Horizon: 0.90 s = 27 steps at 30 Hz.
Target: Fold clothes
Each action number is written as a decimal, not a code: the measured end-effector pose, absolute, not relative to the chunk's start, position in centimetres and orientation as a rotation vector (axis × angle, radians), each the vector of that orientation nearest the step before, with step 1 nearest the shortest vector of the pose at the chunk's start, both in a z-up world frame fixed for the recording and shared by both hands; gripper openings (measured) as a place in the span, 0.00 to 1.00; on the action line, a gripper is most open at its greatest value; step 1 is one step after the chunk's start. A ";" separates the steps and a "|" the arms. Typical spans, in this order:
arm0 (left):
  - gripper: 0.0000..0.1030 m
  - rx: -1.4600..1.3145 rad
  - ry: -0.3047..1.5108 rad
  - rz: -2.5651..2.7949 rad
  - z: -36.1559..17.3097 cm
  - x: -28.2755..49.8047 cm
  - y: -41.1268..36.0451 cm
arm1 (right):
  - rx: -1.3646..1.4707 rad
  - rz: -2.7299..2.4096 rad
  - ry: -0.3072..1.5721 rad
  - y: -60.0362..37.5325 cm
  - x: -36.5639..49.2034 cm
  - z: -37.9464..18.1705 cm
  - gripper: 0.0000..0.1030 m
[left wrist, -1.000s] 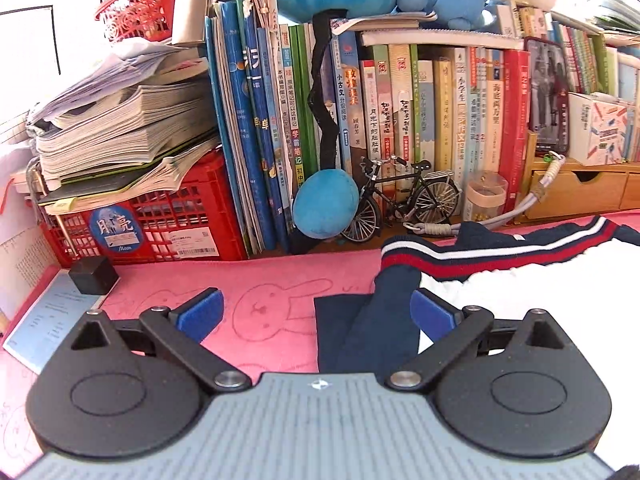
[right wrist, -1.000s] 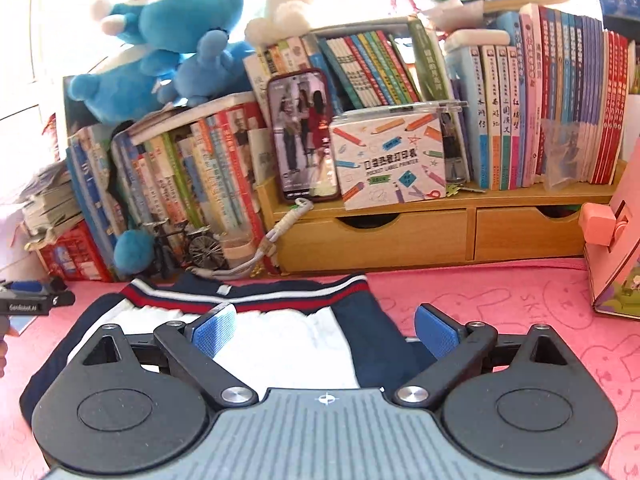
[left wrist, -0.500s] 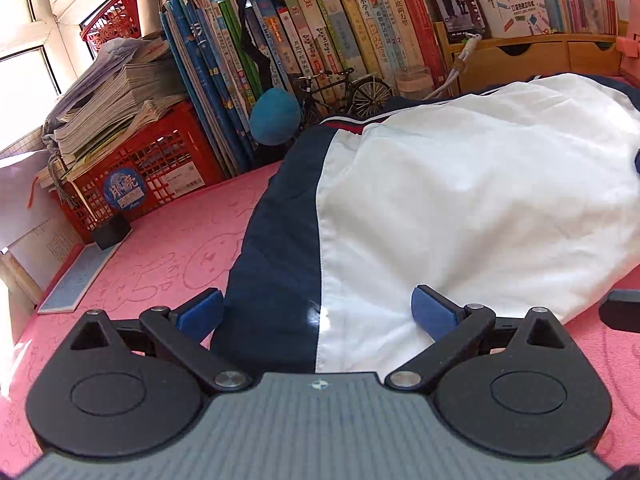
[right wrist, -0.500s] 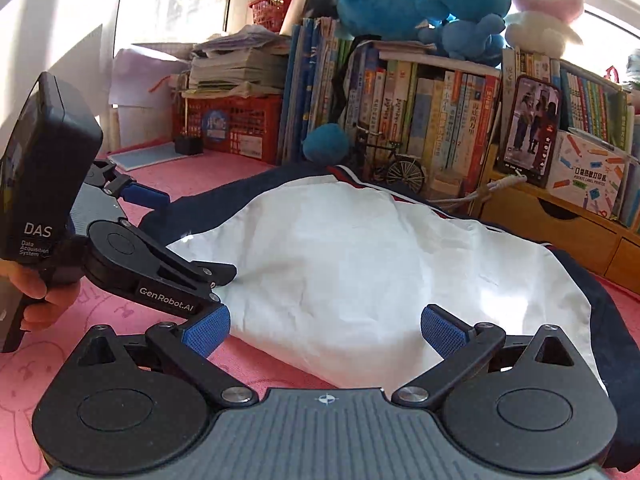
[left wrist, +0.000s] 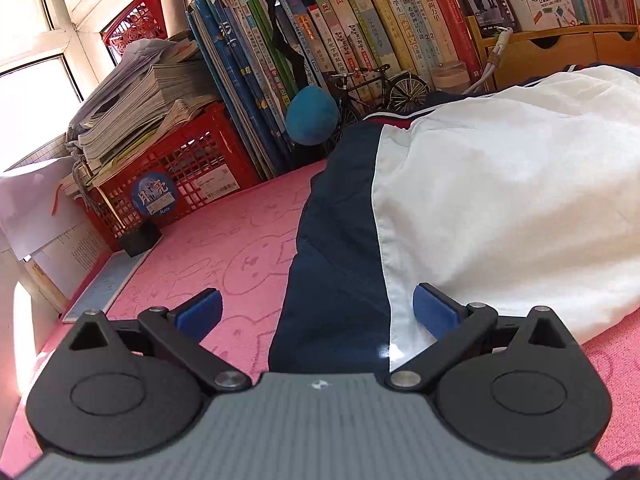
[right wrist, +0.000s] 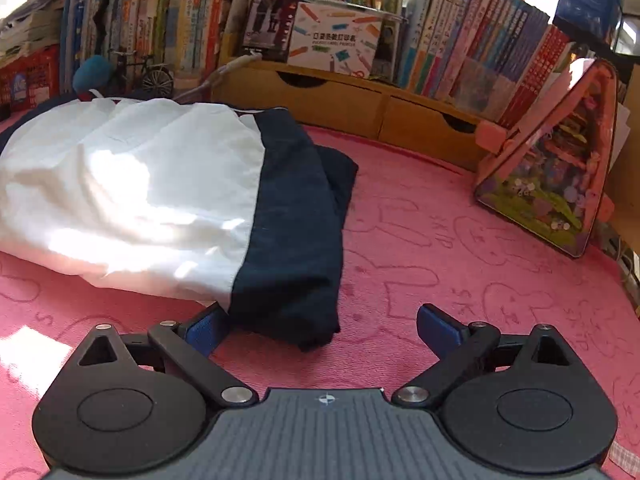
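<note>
A white garment with navy side panels [left wrist: 500, 208] lies spread on the pink mat [left wrist: 224, 248], its striped collar end toward the books. My left gripper [left wrist: 316, 312] is open low over the near left edge, with the navy and white hem lying between its fingers untouched. In the right wrist view the same garment [right wrist: 120, 192] fills the left half. My right gripper [right wrist: 322, 328] sits at the navy near right corner [right wrist: 296, 240]. Its jaws are closing but still wide. The corner lies between them beside the left finger [right wrist: 208, 330], and no pad presses it.
A red crate [left wrist: 180, 172] with stacked papers, a row of books, a toy bicycle [left wrist: 372, 88] and a blue plush ball [left wrist: 310, 114] line the back. A wooden drawer shelf [right wrist: 340, 96] and a pink house-shaped box [right wrist: 552, 184] stand at the right.
Both grippers came back from the collar end and down to the garment's near edge. The right view swung right to the navy corner, and the left gripper has left that view.
</note>
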<state>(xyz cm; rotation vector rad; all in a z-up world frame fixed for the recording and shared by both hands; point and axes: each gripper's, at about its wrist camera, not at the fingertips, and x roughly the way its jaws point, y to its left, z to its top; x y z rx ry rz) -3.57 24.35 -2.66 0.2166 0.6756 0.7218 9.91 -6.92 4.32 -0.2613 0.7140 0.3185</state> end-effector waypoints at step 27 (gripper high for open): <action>0.86 0.724 0.493 0.042 -1.5 -5.2 11.9 | -0.951 0.873 0.068 8.8 -0.1 3.1 0.27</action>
